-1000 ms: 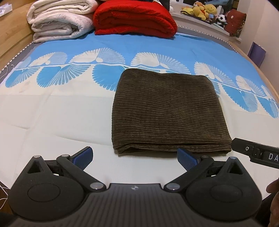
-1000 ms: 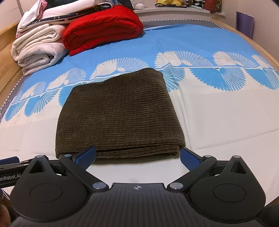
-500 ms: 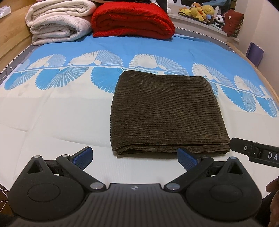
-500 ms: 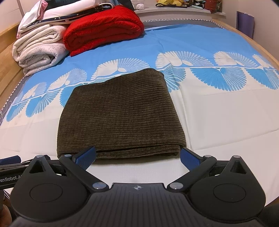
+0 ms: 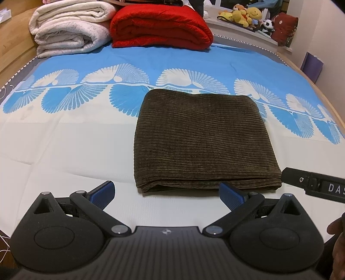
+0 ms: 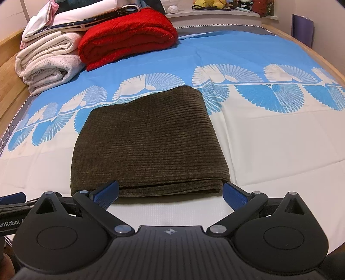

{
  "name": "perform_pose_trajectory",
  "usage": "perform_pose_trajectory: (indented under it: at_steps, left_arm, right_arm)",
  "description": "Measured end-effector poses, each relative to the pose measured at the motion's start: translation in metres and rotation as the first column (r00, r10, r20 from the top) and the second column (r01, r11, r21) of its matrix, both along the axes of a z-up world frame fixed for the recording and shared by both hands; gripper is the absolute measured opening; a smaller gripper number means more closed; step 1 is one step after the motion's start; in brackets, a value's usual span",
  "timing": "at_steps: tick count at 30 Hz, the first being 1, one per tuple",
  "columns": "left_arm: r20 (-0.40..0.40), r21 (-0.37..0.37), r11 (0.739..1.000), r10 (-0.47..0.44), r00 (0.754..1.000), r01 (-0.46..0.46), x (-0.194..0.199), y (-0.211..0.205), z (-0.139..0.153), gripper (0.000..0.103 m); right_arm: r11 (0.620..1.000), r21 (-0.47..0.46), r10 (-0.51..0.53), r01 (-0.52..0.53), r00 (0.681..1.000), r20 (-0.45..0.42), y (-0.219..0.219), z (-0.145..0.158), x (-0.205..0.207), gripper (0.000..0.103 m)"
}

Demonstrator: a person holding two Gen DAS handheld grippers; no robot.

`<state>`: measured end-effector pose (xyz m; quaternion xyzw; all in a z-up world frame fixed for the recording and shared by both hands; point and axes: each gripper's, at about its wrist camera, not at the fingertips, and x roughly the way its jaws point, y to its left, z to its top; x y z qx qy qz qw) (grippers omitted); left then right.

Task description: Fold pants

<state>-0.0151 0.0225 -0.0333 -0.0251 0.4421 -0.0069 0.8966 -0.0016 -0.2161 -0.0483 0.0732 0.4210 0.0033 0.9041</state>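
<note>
Pants are lying folded on the bed; the left gripper and right gripper are both spread wide, holding nothing.

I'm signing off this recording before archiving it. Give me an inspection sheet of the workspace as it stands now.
Surface: bed sheet, blue and cream with a fan pattern, lying flat.
Job's things: dark brown corduroy pants, folded into a neat rectangle, layered edges facing the grippers.
Clutter: rolled cream blanket and folded red blanket at the far end of the bed; folded white linens stacked on the cream one.
Grippers: left gripper and right gripper both open, holding nothing, just short of the pants' near edge.
Cables: thin white cord at the left view's lower left edge.
Surroundings: plush toys on a shelf; purple bag by the wall.
</note>
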Motion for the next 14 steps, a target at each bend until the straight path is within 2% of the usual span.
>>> perform_pose_trajectory:
  at_steps: [14]
  left_arm:
    - [0.017,-0.006,1.0,-0.03,0.999,0.03,0.005,0.001,0.0,0.103]
  right_arm:
    - [0.999,0.035,-0.019,0.018,0.999,0.047,-0.008,0.011,0.002,0.102]
